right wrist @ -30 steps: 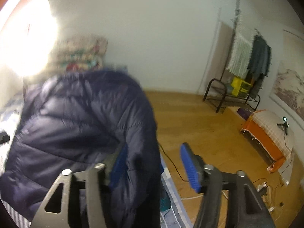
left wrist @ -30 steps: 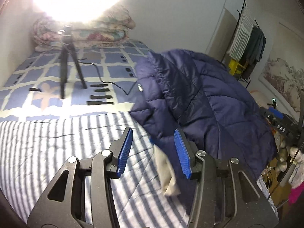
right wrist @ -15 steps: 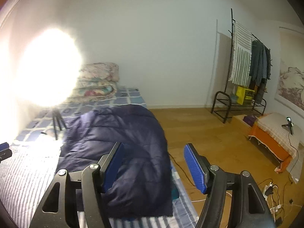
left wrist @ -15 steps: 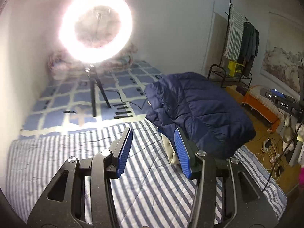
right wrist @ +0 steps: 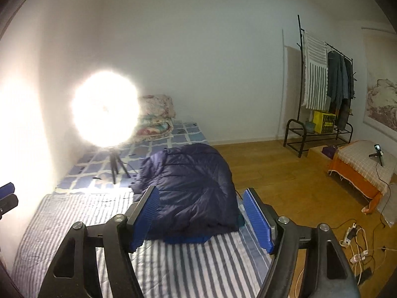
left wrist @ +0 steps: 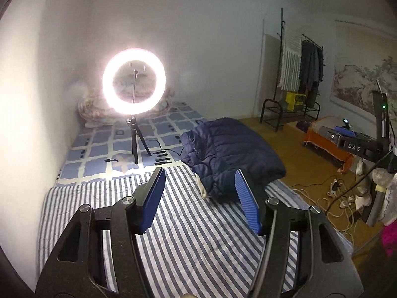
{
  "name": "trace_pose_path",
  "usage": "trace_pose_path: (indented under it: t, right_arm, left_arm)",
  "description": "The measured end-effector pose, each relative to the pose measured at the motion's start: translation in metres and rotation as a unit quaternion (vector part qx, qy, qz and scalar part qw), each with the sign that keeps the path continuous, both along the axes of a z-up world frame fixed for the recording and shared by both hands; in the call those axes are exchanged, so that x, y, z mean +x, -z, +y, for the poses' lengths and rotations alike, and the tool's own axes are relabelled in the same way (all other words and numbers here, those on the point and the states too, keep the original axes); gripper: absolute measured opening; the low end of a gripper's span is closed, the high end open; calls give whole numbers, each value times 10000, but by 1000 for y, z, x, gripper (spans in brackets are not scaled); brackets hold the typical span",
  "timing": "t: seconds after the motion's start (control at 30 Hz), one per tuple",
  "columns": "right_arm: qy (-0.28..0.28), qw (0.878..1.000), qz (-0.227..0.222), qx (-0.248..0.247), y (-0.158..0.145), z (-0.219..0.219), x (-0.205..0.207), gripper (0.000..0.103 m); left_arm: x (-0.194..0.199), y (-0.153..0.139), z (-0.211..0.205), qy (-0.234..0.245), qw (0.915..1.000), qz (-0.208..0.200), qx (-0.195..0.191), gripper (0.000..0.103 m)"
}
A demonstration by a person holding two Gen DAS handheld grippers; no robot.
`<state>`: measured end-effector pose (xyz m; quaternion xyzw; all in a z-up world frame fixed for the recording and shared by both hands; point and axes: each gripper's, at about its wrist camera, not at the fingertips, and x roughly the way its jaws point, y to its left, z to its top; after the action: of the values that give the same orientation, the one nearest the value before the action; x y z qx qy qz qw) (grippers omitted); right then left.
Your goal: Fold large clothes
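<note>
L gripper (left wrist: 199, 198): held up, tilted a bit downward, jaws opening, nothing btwn the blue ribbed pads (left wrist: 153, 198). R gripper (right wrist: 201, 219): same pose, angled down, jaws opening wider, pads (right wrist: 258, 221) bare, nothing gripped. L fingertip shows at far left edge of the right wrist view.

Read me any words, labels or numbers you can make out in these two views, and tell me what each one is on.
"DAS": white letters on the black device at the right edge of the left wrist view.
Yellow crate on the clothes rack's shelf: dark print on its front, too small to read.
Wall picture: a landscape, no legible writing.
Nothing else readable.
</note>
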<state>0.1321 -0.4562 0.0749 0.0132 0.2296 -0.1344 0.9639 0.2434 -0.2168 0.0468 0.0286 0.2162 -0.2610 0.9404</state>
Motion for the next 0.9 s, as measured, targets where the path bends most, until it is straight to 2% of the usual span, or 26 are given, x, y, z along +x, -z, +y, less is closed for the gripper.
trace_pose_path:
  t: [0.1, 0.27, 0.47, 0.67, 0.77, 0.9]
  right_arm:
    - [-43, 10000, -66, -17, -14, 14, -31, 77]
    - [-184, 9997, -180, -14, -30, 40, -79, 79]
    - [-374, 9989, -246, -140, -36, 78, -128, 87]
    - [-500, 9984, -240, -135, -22, 110, -168, 94]
    - [-533, 9984, -183, -23, -10, 120, -180, 100]
    - [-489, 9987, -134, 17, 9, 128, -187, 101]
  left_arm:
    - [-36, -13, 12, 48, 10000, -83, -5, 67]
    - [-100, -33, 32, 19, 9994, -350, 9, 71]
    - [-163, -47, 56, 6, 9986, -498, -150, 79]
    - [-207, -34, 67, 32, 9989, -474, -56, 84]
    - [-215, -22, 71, 22, 9991, -405, -105, 85]
    - [-222, -4, 75, 2, 9993, -360, -114, 90]
